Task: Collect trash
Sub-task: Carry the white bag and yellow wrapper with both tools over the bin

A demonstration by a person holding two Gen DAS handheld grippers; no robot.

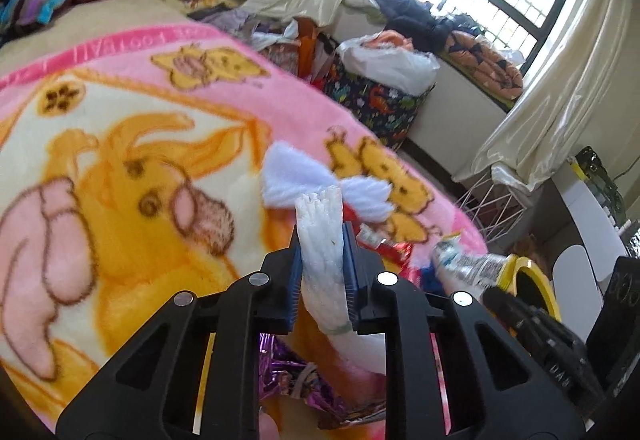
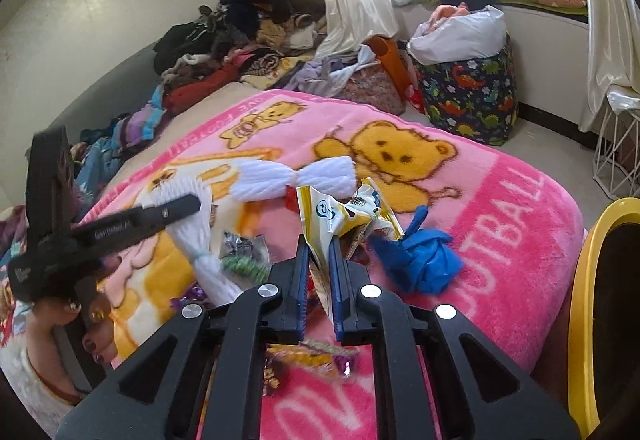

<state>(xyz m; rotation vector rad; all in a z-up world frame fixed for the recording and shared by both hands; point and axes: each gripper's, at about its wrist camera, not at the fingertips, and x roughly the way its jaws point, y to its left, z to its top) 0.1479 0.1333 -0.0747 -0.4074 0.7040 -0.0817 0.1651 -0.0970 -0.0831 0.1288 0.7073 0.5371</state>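
Note:
My left gripper (image 1: 322, 240) is shut on a white foam fruit net (image 1: 324, 264), held above the pink bear blanket (image 1: 120, 143). The same net (image 2: 200, 240) and the left gripper (image 2: 188, 205) show at the left of the right wrist view. My right gripper (image 2: 319, 244) is shut on a yellow and white snack wrapper (image 2: 340, 215), also seen in the left wrist view (image 1: 464, 264). A second white foam net (image 2: 296, 177) lies on the blanket (image 2: 500, 224) ahead. A crumpled blue glove (image 2: 420, 260) lies to the right. Silver and green wrappers (image 2: 244, 256) lie left of my right gripper.
A yellow-rimmed bin (image 2: 588, 300) stands at the right edge, also visible in the left wrist view (image 1: 532, 280). A clothes pile (image 2: 248, 35) lines the wall. A dinosaur-print hamper (image 2: 468, 95) and a white wire basket (image 2: 616, 155) stand on the floor beyond the bed.

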